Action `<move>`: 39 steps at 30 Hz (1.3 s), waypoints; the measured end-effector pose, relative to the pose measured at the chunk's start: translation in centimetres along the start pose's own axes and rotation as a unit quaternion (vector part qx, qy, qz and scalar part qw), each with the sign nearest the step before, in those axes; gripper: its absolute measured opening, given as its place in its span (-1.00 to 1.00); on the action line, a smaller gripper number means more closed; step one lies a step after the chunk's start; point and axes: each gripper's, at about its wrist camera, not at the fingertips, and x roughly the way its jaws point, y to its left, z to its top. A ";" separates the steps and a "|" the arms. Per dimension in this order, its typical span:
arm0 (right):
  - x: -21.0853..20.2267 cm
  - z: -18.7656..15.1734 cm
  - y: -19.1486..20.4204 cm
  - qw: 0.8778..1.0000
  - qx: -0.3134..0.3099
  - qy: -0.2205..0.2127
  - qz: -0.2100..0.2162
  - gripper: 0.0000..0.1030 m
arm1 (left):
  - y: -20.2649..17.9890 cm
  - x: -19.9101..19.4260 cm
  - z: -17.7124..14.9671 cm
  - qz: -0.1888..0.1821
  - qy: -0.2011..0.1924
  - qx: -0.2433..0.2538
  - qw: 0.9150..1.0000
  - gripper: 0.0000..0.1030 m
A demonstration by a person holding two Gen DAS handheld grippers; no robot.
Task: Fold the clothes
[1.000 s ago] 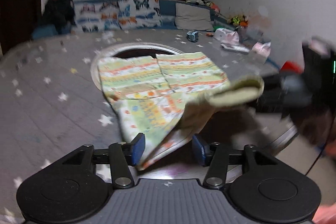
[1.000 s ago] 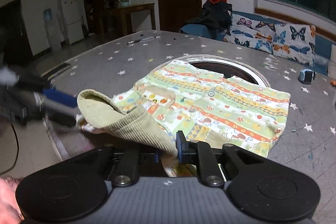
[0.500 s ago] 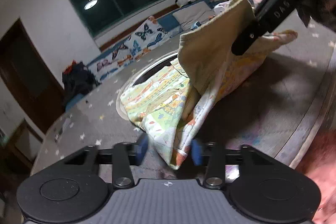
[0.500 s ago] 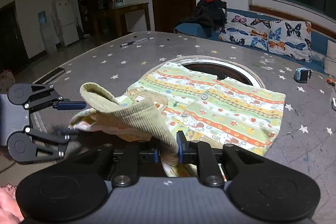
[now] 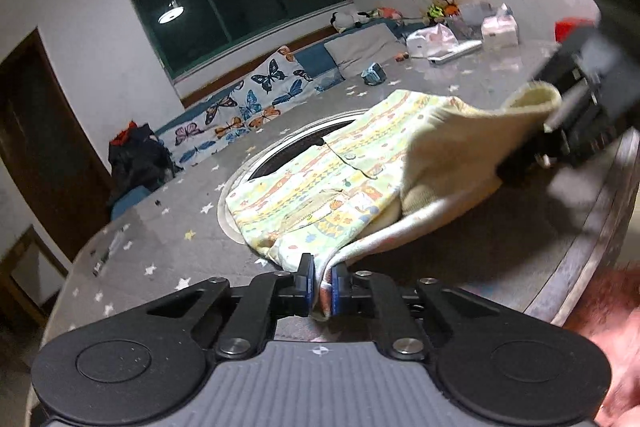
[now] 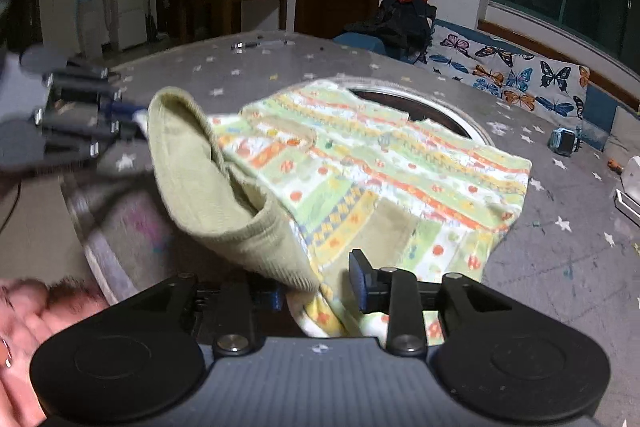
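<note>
One garment (image 5: 344, 183) on the table (image 5: 168, 239); left claw (image 5: 320, 285) clamps its hem, right claw (image 6: 320, 285) spread wide.

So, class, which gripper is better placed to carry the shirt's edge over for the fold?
Left: the left gripper is shut on the shirt, while the right gripper is open with cloth loose between its fingers, so it would likely need to grip first.
</note>
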 end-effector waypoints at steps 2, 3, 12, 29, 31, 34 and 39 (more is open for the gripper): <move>-0.1 -0.6 0.4 1.000 -0.013 0.002 -0.004 -0.39 | 0.3 -0.2 0.1 -0.002 0.000 -0.010 1.000 -0.82; -0.1 -0.7 0.6 1.000 -0.021 0.000 -0.008 -0.35 | 0.2 -0.4 0.2 -0.002 0.000 -0.011 1.000 -0.82; -0.8 -1.7 1.9 0.995 -0.089 -0.002 -0.041 -0.67 | 0.5 -0.7 0.5 -0.004 -0.001 -0.026 1.000 -0.82; -11.2 0.7 4.0 0.997 -0.073 -0.033 0.015 -0.89 | 2.8 -7.3 1.8 -0.066 0.019 -0.066 0.995 -0.84; -11.1 1.5 3.6 0.997 -0.070 -0.035 0.016 -0.89 | 3.5 -6.8 2.3 -0.072 0.025 -0.076 0.994 -0.84; -10.0 2.9 2.4 0.997 -0.058 -0.038 0.014 -0.90 | 4.4 -6.0 3.1 -0.082 0.034 -0.091 0.992 -0.84; -7.4 5.6 -0.7 0.998 -0.045 -0.041 0.008 -0.90 | 6.1 -2.6 5.2 -0.085 0.037 -0.102 0.990 -0.84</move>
